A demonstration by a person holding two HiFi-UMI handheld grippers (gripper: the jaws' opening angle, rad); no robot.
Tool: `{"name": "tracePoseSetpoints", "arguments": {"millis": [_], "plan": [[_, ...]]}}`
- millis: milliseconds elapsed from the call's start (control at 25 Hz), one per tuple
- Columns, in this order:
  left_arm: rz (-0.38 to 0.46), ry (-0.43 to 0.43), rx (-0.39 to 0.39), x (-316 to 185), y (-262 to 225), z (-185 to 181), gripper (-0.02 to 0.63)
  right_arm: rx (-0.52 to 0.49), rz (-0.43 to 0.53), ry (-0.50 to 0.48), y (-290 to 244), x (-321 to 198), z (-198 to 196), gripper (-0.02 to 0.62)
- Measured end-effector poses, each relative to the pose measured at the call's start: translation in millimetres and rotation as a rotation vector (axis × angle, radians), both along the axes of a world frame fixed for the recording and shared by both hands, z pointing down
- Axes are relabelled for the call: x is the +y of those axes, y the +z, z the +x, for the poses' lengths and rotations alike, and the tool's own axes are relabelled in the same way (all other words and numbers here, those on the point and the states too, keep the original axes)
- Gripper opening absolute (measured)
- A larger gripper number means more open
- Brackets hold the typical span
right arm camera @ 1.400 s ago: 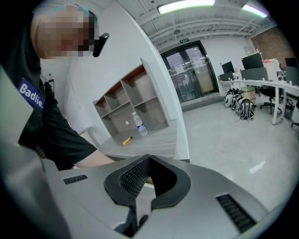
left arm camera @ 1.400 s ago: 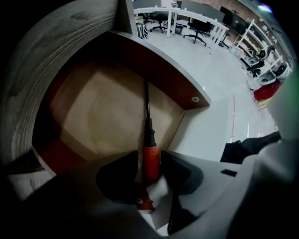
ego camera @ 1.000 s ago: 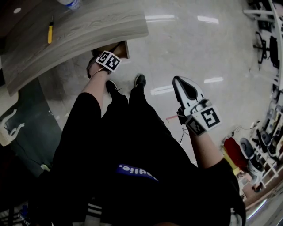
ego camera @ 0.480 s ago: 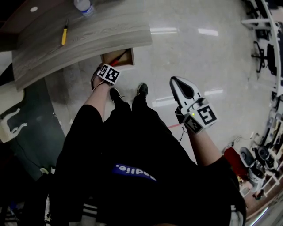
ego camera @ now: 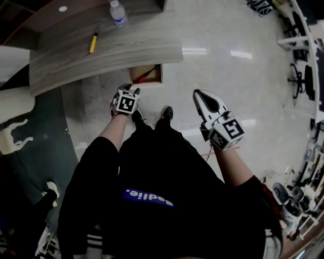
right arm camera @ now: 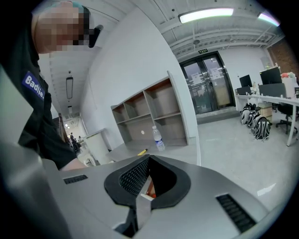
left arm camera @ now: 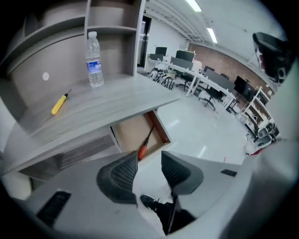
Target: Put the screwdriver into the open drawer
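A red-handled screwdriver [ego camera: 145, 76] lies slantwise inside the open wooden drawer [ego camera: 157, 74] under the grey desk [ego camera: 76, 63]. The left gripper view shows it too, the red-handled screwdriver [left arm camera: 142, 149] resting in the drawer [left arm camera: 128, 133]. My left gripper [ego camera: 126, 99] hangs above and in front of the drawer, pointing steeply down. Its jaws [left arm camera: 149, 158] are closing with nothing between them. My right gripper [ego camera: 197, 94] hovers over the floor to the right, shut and empty, with its tips [right arm camera: 148, 159] meeting. A second screwdriver, yellow [ego camera: 93, 43], lies on the desk top.
A water bottle [ego camera: 118, 12] stands on the desk near an open shelf unit [left arm camera: 112, 28]. The person's legs and shoes [ego camera: 166, 112] are just below the drawer. A white chair [ego camera: 12, 139] is at the left, and office chairs and desks [ego camera: 304, 66] at the far right.
My left gripper has lifted up and back from the drawer, uncovering the red screwdriver that lies in it. The right gripper has risen a little.
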State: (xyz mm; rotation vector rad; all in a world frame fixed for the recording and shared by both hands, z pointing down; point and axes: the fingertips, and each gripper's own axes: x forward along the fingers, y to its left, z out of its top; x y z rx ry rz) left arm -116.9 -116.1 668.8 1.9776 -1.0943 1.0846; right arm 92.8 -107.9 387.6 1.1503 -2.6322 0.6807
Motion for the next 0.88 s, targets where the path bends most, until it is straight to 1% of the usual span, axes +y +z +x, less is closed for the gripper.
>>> {"name": "tracePoseSetpoints", "arguments": {"millis": [120, 360, 600, 760, 880], "plan": [[0.06, -0.025, 0.056, 2, -35, 2, 0.144, 0.013, 0.009, -0.022, -5, 1, -12, 0.028], [0.189, -0.007, 0.17, 7, -111, 18, 0.11, 0.001, 0.042, -0.062, -18, -1, -38, 0.028], [0.32, -0.035, 0.283, 7, -190, 24, 0.073, -0.012, 0.075, -0.105, -31, 1, -60, 0.028], [0.396, -0.045, 0.345, 8, -232, 25, 0.052, -0.008, 0.092, -0.136, -37, 5, -74, 0.028], [0.439, -0.048, 0.373, 9, -258, 26, 0.035, -0.01, 0.108, -0.16, -43, 8, -82, 0.028]]}}
